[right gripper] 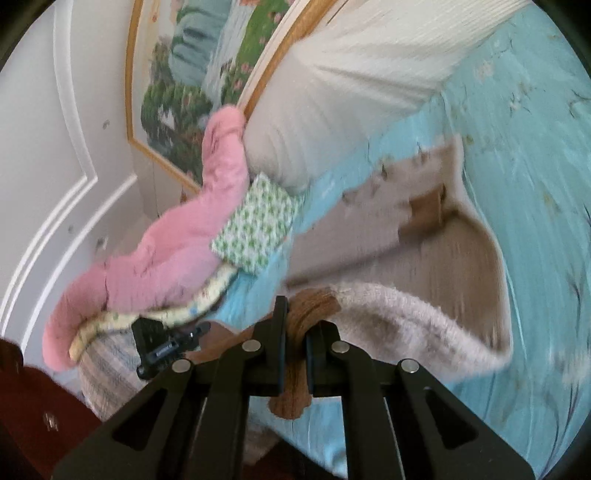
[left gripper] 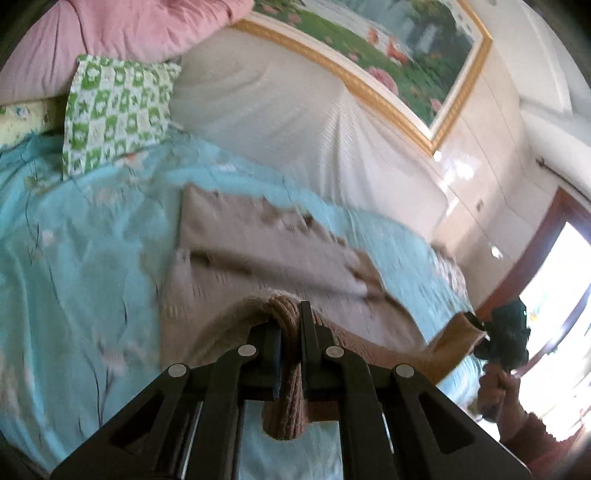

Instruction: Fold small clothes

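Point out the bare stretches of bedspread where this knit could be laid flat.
Bare blue bedspread lies left of the beige knit garment, below the green checked pillow, and between the garment and the white pillow. The head end, by the pink quilt, is crowded.

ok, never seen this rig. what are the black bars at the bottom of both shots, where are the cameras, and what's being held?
No robot here: a person carries a two-finger tool in each hand, and each tool has a fisheye camera looking forward along its fingers. The black bars are those fingers.

The left wrist view shows the left tool shut on the ribbed edge of a beige knitted garment. The right wrist view shows the right tool shut on a browner edge of the same garment. Each tool also appears in the other's picture.

The garment lies partly spread on a light blue floral bedsheet. Behind it sit a white pillow, a green-and-white checked cushion, a pink quilt and a gold-framed picture. Both shots are motion-blurred.
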`<control>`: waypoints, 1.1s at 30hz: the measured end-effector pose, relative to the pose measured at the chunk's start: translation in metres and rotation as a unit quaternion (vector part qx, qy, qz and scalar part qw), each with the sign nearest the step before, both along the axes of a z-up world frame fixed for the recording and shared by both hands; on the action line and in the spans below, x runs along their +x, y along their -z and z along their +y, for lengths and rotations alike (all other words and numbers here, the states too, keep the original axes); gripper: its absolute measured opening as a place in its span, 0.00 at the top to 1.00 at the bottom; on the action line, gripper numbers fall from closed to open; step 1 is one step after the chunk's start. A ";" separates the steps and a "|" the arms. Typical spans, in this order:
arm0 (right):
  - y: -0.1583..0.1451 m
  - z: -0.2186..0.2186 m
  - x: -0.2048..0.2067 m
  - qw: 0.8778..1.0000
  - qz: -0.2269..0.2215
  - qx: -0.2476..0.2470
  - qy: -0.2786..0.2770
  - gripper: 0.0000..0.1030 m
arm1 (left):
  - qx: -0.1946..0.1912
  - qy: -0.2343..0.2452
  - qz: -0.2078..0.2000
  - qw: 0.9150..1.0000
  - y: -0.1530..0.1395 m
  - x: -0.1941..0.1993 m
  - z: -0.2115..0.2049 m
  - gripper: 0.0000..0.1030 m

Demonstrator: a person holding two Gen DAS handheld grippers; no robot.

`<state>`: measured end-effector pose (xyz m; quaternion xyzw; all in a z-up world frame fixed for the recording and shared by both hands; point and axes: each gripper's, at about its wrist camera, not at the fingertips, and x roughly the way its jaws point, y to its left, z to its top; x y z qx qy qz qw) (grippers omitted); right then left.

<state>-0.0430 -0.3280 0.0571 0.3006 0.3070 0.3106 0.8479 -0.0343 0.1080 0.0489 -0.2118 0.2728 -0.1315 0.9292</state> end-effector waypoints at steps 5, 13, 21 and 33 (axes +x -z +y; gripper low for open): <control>-0.009 -0.005 0.053 1.000 -0.006 -0.005 0.027 0.91 | 0.003 -0.018 -0.014 1.000 -0.010 0.051 0.008 0.95; -0.018 -0.008 0.137 0.998 -0.007 -0.002 0.056 0.91 | 0.021 -0.032 -0.033 0.999 -0.024 0.131 0.012 0.95; -0.003 -0.009 0.216 0.996 0.022 -0.021 0.087 0.91 | 0.026 -0.053 0.002 0.998 -0.001 0.224 0.025 0.95; 0.062 -0.010 0.284 0.972 0.124 -0.119 0.161 0.91 | 0.028 -0.078 0.105 0.991 0.083 0.309 0.041 0.93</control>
